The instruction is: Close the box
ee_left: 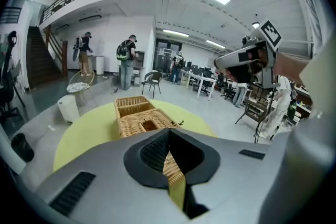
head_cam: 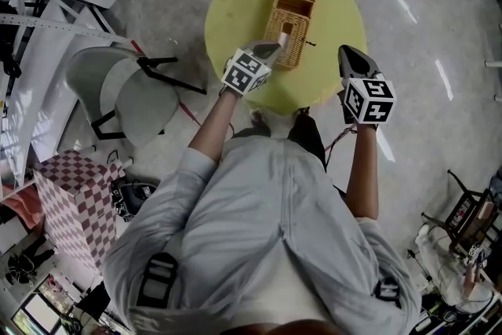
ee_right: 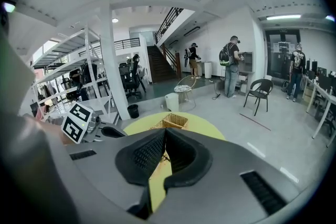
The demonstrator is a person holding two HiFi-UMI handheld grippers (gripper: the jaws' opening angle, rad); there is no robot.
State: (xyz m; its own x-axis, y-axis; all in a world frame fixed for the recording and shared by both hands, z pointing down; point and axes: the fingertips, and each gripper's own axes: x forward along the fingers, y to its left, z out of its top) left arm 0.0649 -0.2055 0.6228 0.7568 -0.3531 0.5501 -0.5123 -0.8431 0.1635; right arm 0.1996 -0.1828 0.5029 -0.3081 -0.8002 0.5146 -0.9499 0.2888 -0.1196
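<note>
A woven wicker box stands on the round yellow table. Its far half shows an open compartment; its near half is covered by a woven panel with a small square hole. My left gripper hovers at the box's near end, jaws shut with nothing between them. To the right of the box, my right gripper hangs over the table's right edge, also shut and empty. The left gripper view looks over the box from just in front of it. The box is small and farther off in the right gripper view.
A grey chair stands left of the table, a checkered box on the floor lower left. A white bin and a small round table sit beyond the yellow table. People stand far back in the hall.
</note>
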